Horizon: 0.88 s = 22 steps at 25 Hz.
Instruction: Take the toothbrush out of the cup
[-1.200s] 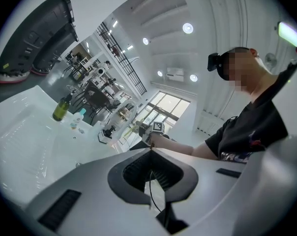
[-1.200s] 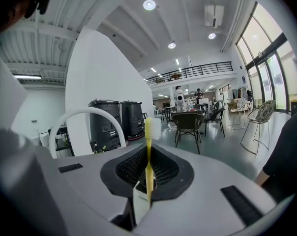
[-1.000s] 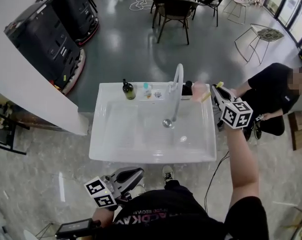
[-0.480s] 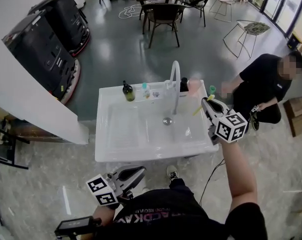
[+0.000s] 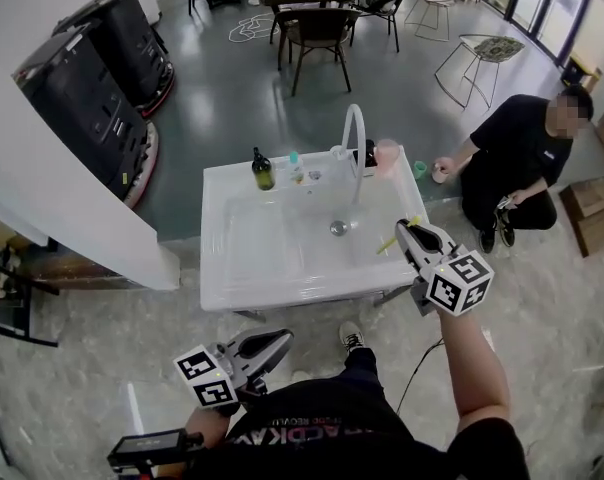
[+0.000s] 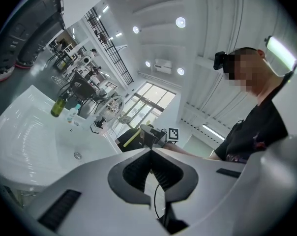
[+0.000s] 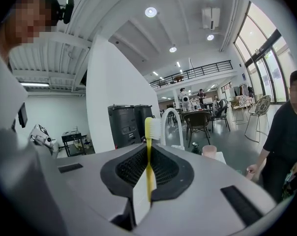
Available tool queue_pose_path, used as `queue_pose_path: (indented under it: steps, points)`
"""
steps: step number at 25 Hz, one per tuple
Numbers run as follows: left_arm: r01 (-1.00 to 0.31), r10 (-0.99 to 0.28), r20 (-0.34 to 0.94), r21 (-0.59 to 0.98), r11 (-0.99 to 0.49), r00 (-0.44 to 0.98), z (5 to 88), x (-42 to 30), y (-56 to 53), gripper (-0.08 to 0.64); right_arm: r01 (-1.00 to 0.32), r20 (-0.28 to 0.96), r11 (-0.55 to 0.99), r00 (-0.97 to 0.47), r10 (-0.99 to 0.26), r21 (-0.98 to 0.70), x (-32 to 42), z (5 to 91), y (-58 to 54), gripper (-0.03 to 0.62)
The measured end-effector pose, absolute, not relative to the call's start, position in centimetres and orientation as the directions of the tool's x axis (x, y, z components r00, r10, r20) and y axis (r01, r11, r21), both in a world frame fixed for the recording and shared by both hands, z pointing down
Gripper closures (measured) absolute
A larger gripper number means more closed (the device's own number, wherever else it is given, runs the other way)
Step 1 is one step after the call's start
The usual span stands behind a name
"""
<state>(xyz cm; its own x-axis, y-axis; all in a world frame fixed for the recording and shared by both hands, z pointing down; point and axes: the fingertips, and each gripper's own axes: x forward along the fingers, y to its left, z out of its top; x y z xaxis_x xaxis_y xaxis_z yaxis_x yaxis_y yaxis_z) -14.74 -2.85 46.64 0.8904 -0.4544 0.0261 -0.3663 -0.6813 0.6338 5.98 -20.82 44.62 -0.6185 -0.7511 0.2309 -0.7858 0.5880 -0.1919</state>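
- Toothbrush, slim yellow plastic with white bristles (image 7: 148, 132), is pinched between the jaws of the right tool (image 5: 407, 231). It hangs over the right front part of the white rectangular sink (image 5: 210, 230), well apart from the pink translucent cup (image 5: 386, 154) on the back ledge.
- Extraction looks done, judging by that gap; what remains is probably carrying it off or laying it down.
- Advice: firm pinch and a slow wrist, since the thin handle could pivot in the pads. Steer clear of the white arched faucet (image 5: 354, 108).
- Axis: the head view shows it crosswise to the tool's reach, lower-left to upper-right. The right gripper view shows it upright, bristled end topmost.
- Left tool (image 5: 279, 343) hangs low by the person's body, jaws pressed together on nothing.
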Motion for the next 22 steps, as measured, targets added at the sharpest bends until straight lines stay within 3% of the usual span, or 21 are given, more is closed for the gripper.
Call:
queue_pose_path:
  steps: [13, 22]
  points:
    - [-0.304, -0.403, -0.006, 0.647, -0.699, 0.915, 46.4, -15.8, 1.0, 0.552, -0.739, 0.219, 0.620, -0.672, -0.707, -0.266, 0.6, 44.7, -9.1, 0.565]
    - [-0.248, -0.331, -0.010, 0.639, -0.728, 0.944, 45.9, -10.8, 2.1, 0.552, -0.705, 0.234, 0.622, -0.704, -0.670, -0.341, 1.6, 46.0, -2.2, 0.565]
